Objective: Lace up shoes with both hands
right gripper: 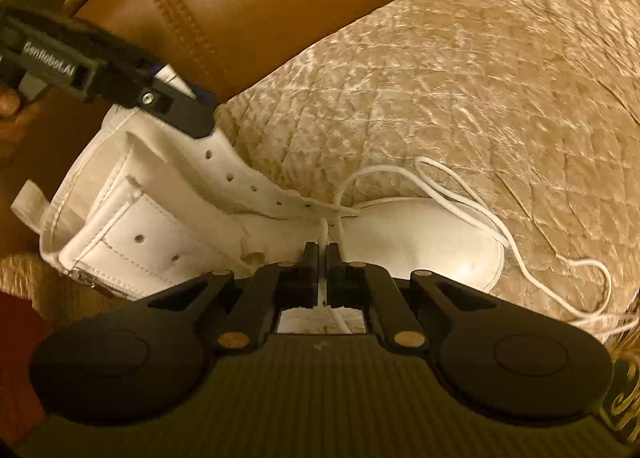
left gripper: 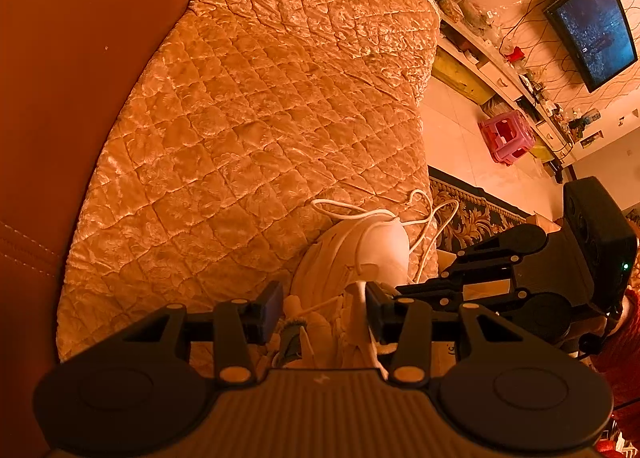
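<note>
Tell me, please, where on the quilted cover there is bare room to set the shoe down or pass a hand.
The quilted cover lies bare across the wide stretch between the brown leather and the cover's floor-side edge, beyond the white shoe. It is crowded around the shoe's toe, where the loose lace loops, and at the shoe itself, where the left gripper and right gripper work.

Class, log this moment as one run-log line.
left gripper: around shoe collar | right gripper: shut on lace | shoe: on quilted cover, mostly unlaced
</note>
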The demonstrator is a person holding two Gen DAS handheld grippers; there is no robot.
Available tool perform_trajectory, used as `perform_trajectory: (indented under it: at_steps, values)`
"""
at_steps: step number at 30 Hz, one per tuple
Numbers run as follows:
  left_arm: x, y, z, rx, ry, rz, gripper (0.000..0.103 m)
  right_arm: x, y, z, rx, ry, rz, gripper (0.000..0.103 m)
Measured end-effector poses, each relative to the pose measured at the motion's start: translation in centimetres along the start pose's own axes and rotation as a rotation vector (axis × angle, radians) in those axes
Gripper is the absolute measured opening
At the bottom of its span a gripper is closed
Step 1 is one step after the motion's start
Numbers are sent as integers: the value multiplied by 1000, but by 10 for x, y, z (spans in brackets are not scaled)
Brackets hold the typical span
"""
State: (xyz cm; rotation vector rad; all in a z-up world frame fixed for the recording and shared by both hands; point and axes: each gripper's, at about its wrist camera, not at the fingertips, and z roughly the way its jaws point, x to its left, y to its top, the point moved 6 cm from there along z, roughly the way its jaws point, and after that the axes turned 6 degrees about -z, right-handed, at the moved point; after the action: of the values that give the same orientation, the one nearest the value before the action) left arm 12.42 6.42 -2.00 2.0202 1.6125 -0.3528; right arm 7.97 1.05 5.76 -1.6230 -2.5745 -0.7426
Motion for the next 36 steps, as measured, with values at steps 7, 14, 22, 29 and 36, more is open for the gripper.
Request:
perform_trajectory:
  at_steps: [7,14,22,29,36]
  values:
    - [0,-1,0,-2,2,-4,50,-9,-1,-3,-32,24,64,6]
    - [0,0,0,-2,5,-5,50,-16,-5,-3,-50,51,104,6]
    - [-1,5,-1,-1,-6,0,50,-4,7,4,56,42,-54,6]
    - [-5,4,0,-5,-19,-1,50,8,18,14,196,62,-249,6]
    - [-4,6,-1,-13,-45,-28,50,25,22,21,248,67,-479,6]
